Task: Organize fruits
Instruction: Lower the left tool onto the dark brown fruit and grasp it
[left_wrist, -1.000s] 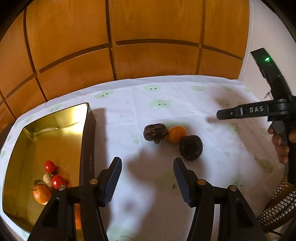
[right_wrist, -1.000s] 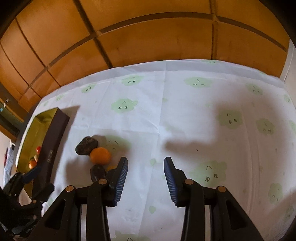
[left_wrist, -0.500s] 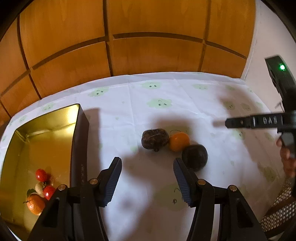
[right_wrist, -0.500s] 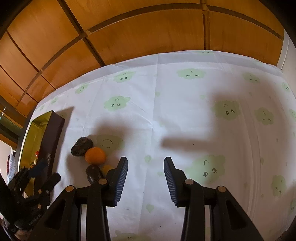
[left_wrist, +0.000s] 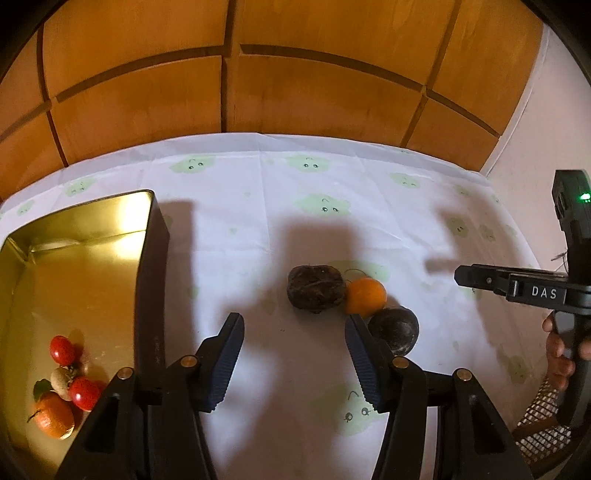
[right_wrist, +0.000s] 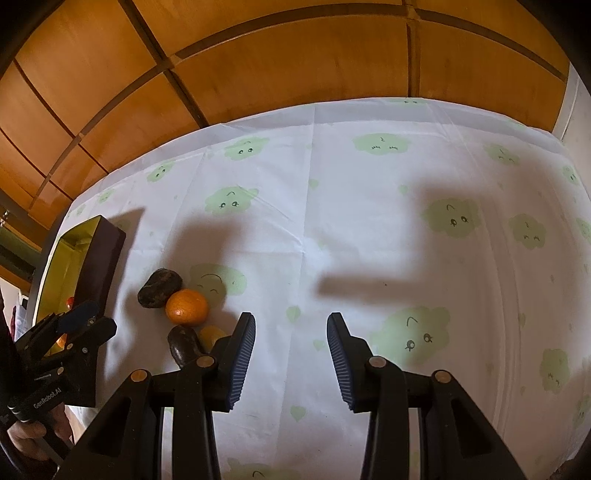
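- Three loose fruits are seen right of centre in the left wrist view, on the white tablecloth (left_wrist: 332, 177): a dark wrinkled fruit (left_wrist: 314, 290), an orange (left_wrist: 365, 297) touching its right side, and a dark round fruit (left_wrist: 394, 329) just below the orange.
- A fourth, small yellow fruit (right_wrist: 211, 334) is glimpsed only in the right wrist view, tucked between the orange and that gripper's finger; its kind cannot be told.
- The gold tin (left_wrist: 147, 236) is seen at the left of the frame, with two tomatoes (left_wrist: 62, 349), a pale fruit and another orange already lying in its lower corner.
- The left gripper (left_wrist: 293, 363) is held apart and empty, with bare cloth between its fingers and the dark round fruit just beside its right finger.
- The right gripper (right_wrist: 291, 360) is likewise spread and empty over bare cloth, lower centre of its own view.
- The orange is judged light, firm and springy; it is best taken across its widest part so that it cannot squirt out.
- The dark round fruit looks smooth and may roll; a centred hold is called for.
- The wrinkled fruit is judged softer and easily bruised, so a gentle squeeze is advised.
- As the three fruits touch, neighbours may be nudged when one is taken.
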